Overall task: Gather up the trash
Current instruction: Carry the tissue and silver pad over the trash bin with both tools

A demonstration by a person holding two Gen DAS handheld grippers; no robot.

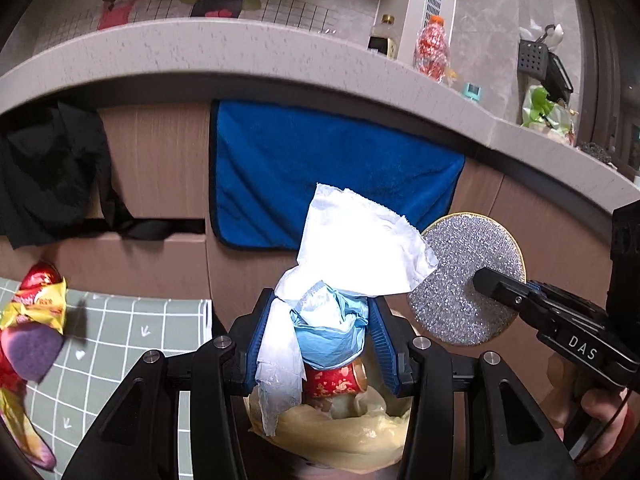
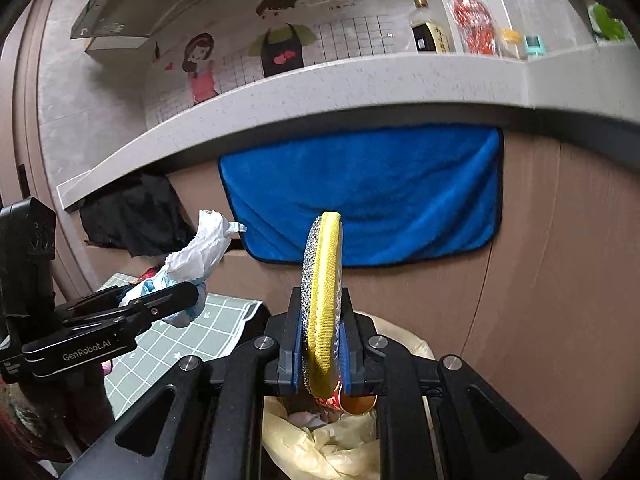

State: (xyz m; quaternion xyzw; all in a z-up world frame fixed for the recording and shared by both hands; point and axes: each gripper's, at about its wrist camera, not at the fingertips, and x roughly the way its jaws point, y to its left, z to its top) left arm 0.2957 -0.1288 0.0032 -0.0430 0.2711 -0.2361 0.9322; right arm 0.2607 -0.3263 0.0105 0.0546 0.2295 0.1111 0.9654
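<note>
My left gripper [image 1: 320, 328] is shut on a bundle of white tissue and blue plastic [image 1: 344, 260], held above a bin lined with a pale yellow bag [image 1: 340, 432]. A red patterned cup [image 1: 334, 380] lies in the bin. My right gripper [image 2: 322, 344] is shut on a round scouring pad [image 2: 324, 300], silver on one face and yellow on the other, also above the bin [image 2: 340, 444]. The pad [image 1: 468, 276] and right gripper [image 1: 500, 292] show at the right of the left wrist view. The left gripper [image 2: 160, 300] with its bundle [image 2: 200, 248] shows at the left of the right wrist view.
A blue towel [image 1: 320, 172] hangs on the cabinet front under a grey counter [image 1: 240, 52]. A black cloth [image 1: 52, 172] hangs at left. A green grid mat [image 1: 120, 344] holds yellow-red snack wrappers [image 1: 36, 312]. Bottles [image 1: 430, 48] stand on the counter.
</note>
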